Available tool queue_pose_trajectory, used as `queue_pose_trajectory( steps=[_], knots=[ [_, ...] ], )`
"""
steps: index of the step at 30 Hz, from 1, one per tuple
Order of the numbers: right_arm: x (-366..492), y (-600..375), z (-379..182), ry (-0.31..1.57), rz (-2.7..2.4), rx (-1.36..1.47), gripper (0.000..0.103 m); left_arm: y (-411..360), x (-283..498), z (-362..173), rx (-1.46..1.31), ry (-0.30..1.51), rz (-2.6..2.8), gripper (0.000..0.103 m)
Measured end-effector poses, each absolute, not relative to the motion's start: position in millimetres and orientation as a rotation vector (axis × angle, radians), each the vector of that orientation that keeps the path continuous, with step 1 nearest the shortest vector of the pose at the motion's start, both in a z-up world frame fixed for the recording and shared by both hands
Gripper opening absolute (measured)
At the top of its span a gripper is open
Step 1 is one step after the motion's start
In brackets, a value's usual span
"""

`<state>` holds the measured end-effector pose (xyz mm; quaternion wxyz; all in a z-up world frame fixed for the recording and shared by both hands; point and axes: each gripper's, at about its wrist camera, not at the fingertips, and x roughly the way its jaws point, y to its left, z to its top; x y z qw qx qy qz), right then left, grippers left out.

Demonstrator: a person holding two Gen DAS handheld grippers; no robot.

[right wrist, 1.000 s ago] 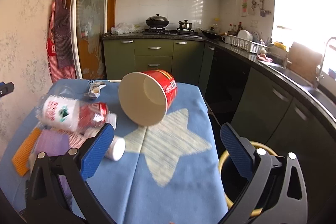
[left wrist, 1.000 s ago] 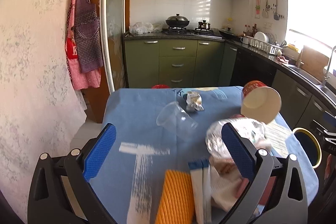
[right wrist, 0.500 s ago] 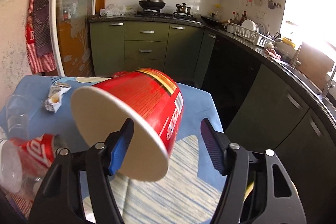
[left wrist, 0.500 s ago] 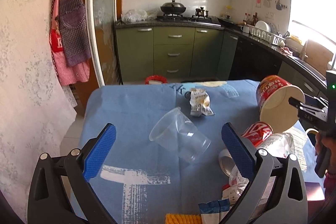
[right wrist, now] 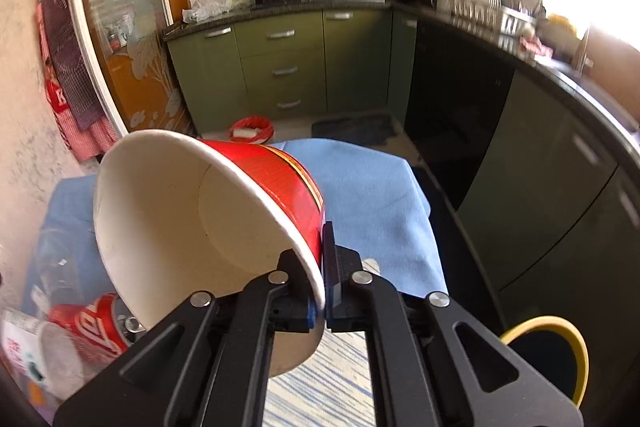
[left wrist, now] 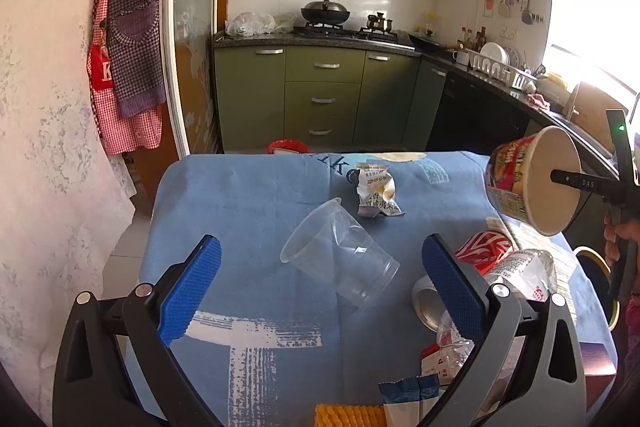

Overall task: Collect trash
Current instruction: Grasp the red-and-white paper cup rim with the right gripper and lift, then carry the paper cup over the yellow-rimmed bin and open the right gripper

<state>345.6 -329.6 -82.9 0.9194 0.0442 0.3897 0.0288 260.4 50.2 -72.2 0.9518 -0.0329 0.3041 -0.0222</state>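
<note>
Now pinching the wall of the red noodle cup (right wrist: 256, 195), right gripper (right wrist: 322, 291) jaws having just closed from wide apart, one inside the rim, one outside. Carrying it tilted above the blue tablecloth (right wrist: 372, 187). Showing only from the left wrist: clear plastic cup (left wrist: 340, 259) lying between the wide-open, empty left gripper (left wrist: 320, 287) fingers. Showing only from the right: yellow-rimmed bin (right wrist: 560, 355) beside the table.
</note>
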Motion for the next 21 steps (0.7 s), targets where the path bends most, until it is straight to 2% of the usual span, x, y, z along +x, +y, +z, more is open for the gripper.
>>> queue_pose_trajectory(
  steps=[5,11,15,21],
  knots=[
    [339,-398,-57,0.954,0.062,0.269,0.003,58,250,-63,-0.086,0.585,-0.046,0.099],
    [285,-513,-51,1.062,-0.109,0.444,0.003,59,242,-57,-0.101,0.569,-0.064,0.099],
    [244,-577,-82,1.184,-0.222,0.539,0.003,57,238,-54,-0.099,0.557,-0.068,0.099],
    [223,-610,-144,1.324,-0.273,0.595,0.004,54,235,-51,-0.092,0.544,-0.078,0.099]
  ],
)
